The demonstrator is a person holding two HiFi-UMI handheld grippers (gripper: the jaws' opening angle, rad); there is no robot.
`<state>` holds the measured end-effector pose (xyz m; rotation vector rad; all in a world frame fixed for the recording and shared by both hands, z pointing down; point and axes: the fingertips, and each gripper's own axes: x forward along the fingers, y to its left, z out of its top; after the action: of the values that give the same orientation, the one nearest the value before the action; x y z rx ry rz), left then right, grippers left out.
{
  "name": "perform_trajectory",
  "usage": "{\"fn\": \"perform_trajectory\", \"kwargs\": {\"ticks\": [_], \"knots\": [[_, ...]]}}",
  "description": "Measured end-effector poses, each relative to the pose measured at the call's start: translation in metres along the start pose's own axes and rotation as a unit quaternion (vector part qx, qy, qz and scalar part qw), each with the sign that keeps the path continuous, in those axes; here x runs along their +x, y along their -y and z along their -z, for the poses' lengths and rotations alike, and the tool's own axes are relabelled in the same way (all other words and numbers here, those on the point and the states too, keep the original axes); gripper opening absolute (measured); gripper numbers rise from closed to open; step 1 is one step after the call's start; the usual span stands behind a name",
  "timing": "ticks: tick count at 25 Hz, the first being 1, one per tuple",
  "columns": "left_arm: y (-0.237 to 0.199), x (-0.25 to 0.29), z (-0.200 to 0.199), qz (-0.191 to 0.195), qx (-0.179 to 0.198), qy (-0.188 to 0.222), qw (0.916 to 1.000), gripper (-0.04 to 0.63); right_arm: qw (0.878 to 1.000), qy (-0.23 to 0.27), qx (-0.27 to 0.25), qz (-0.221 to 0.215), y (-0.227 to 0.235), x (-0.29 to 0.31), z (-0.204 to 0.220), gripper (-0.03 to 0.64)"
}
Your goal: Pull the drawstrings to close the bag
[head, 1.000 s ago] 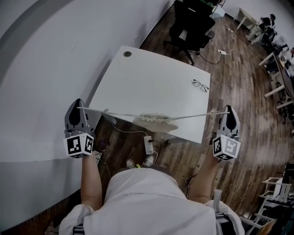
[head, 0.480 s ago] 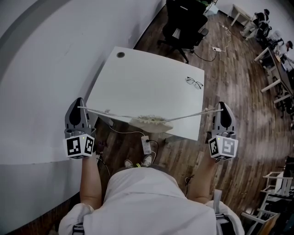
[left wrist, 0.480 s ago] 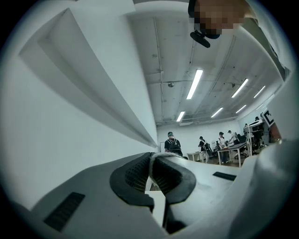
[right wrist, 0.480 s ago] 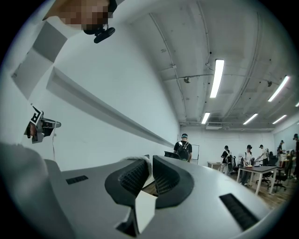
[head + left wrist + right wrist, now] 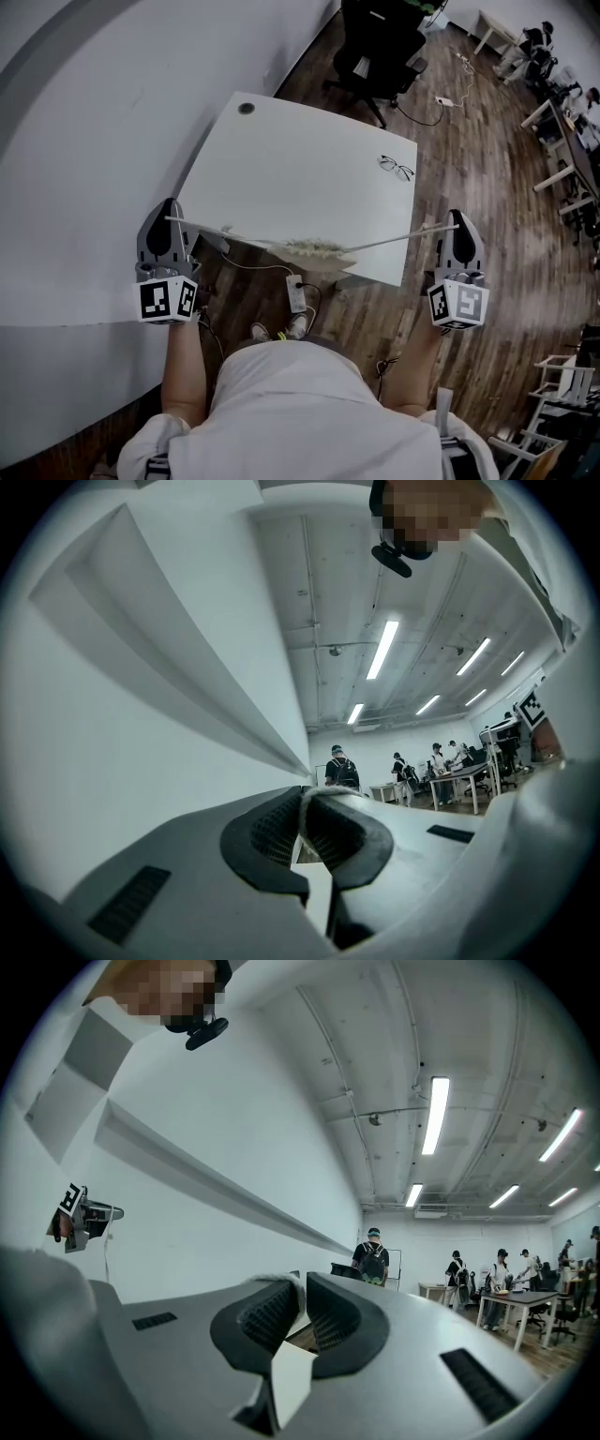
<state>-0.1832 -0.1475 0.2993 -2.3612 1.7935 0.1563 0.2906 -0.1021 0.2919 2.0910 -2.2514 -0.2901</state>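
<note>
The pale fabric bag (image 5: 315, 249) hangs with its mouth bunched tight, just above the near edge of the white table (image 5: 281, 159). A white drawstring (image 5: 234, 232) runs taut from it to my left gripper (image 5: 169, 219), which is shut on the cord's end. A second drawstring (image 5: 398, 239) stretches the other way to my right gripper (image 5: 457, 225), also shut on its cord. In the left gripper view the cord (image 5: 302, 799) shows pinched between the ribbed pads. In the right gripper view the cord (image 5: 294, 1283) lies between the closed pads too.
A pair of glasses (image 5: 397, 169) lies on the table's far right part. A black office chair (image 5: 375, 47) stands beyond the table. A white wall (image 5: 84, 141) runs along the left. A power strip (image 5: 297, 298) and cables lie on the wooden floor by my feet.
My left gripper has shifted a little to the right and lower in the head view, still holding its cord. The right gripper and the bunched bag stay about where they were.
</note>
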Motion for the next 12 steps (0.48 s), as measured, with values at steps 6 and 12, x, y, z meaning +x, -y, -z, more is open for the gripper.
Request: {"fn": "perform_trajectory", "kwargs": {"ticks": [6,12], "knots": [[0.012,-0.001,0.004,0.017,0.0,-0.008,0.9998,0.018,1.0,0.003,0.006,-0.008,-0.003,0.003,-0.003,0.043],[0.029,0.002,-0.002,0.028,0.009,-0.011,0.9995,0.018,1.0,0.004,0.006,-0.013,0.0,0.004,-0.004,0.043]]}}
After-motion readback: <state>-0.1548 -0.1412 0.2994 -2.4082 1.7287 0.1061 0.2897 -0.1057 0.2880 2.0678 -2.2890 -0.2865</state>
